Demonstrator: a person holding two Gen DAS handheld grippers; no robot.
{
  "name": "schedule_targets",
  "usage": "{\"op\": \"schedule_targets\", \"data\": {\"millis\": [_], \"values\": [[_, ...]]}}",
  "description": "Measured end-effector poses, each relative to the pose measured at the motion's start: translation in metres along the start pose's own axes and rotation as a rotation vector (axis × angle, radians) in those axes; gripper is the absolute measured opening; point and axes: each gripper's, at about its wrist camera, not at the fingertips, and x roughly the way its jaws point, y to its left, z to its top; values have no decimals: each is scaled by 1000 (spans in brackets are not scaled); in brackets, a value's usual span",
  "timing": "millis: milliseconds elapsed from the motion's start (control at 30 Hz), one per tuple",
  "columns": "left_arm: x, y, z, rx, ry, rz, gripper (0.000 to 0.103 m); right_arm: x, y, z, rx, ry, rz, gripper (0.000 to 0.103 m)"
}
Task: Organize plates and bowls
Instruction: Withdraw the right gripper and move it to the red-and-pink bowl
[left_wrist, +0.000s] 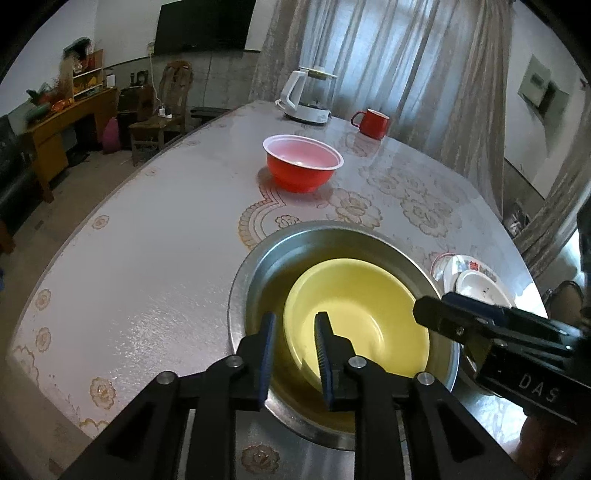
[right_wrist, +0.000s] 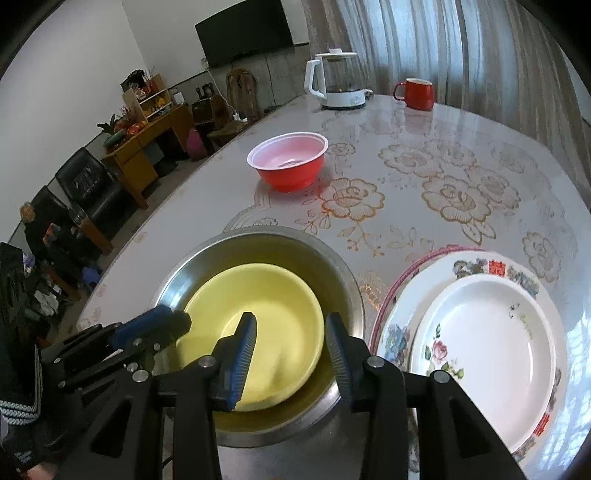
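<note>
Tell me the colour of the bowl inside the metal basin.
Pale yellow bowl; the right wrist view shows it best.

Right in front of your left tongs (left_wrist: 295, 325) and right tongs (right_wrist: 291, 332) sits the metal bowl (left_wrist: 258, 266) with the yellow bowl (left_wrist: 354, 295) inside it, so their rims block the way. The two tongs are near each other over it. Just to the right of your right tongs, the stacked plates (right_wrist: 487, 332) fill the table (left_wrist: 129, 277). Left of your left tongs the table is bare. Farther ahead stand the red bowl (right_wrist: 288, 162), kettle (right_wrist: 340, 81) and red mug (right_wrist: 417, 94).
</note>
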Motion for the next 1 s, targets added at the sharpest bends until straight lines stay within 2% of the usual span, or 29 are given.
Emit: {"op": "schedule_targets", "data": {"millis": [133,267,367,433,567,767,1000], "values": [[-1,2,0,-21,-3,-19,34,0,-2,-2,26,7,16,39],[-7,0,1,-35,-16,-39,49,1,-5,-5,49,19,37,39],[-13,-3,1,-29,-39,-33,61,1,-4,-7,51,19,40,39],[-15,-4,2,-26,-47,-39,61,0,-4,-7,50,15,51,39],[-15,-2,3,-31,-44,-22,75,-1,-6,-8,61,15,56,39],[-13,11,5,-96,-40,-16,79,-1,-13,-8,87,21,55,39],[-10,18,7,-124,-46,-9,79,-3,-17,-4,100,9,56,39]]}}
